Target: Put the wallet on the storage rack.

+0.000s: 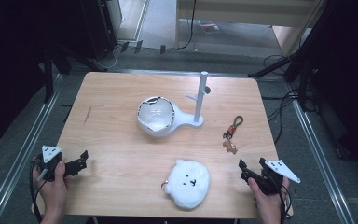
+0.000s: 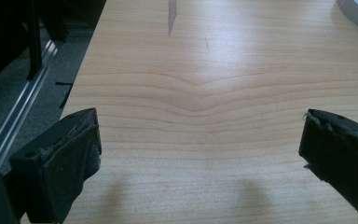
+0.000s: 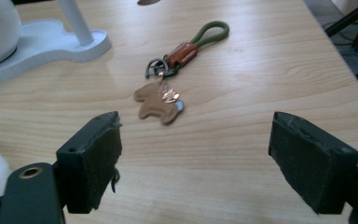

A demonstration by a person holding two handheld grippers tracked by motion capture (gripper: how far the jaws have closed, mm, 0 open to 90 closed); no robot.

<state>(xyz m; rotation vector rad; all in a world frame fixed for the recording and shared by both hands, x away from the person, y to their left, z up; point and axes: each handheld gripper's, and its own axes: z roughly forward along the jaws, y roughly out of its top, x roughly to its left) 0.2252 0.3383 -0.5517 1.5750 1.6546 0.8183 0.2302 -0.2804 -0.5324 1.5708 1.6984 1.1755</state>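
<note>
Your right gripper [image 1: 250,169] hangs over the near right corner of the desk [image 1: 112,102], released: in the right gripper view [image 3: 193,156] its jaws stand wide apart with bare wood between them, holding and touching nothing. It looks toward the keychain [image 3: 168,79], which lies flat on the desk ahead of the jaws and apart from them. The keychain has a green cord loop, a brown leather sleeve, a dark metal ring and a small tan animal-shaped charm, with the charm end nearest your gripper. In the high view the keychain [image 1: 231,134] lies on the right part of the desk, beyond your right gripper and to the right of the white stand [image 1: 196,100].

Your left gripper [image 1: 74,164] sits over the near left edge of the desk, also released. In the left gripper view [image 2: 200,149] its jaws are spread wide over plain wood, with nothing between the pads [image 2: 74,168].

A white plush toy [image 1: 187,183] with a small face lies at the near edge of the desk, between your two hands and closer to the right one, touching neither gripper. The white stand has an upright post and a flat base that carries a white bowl [image 1: 155,114], near the middle of the desk.
</note>
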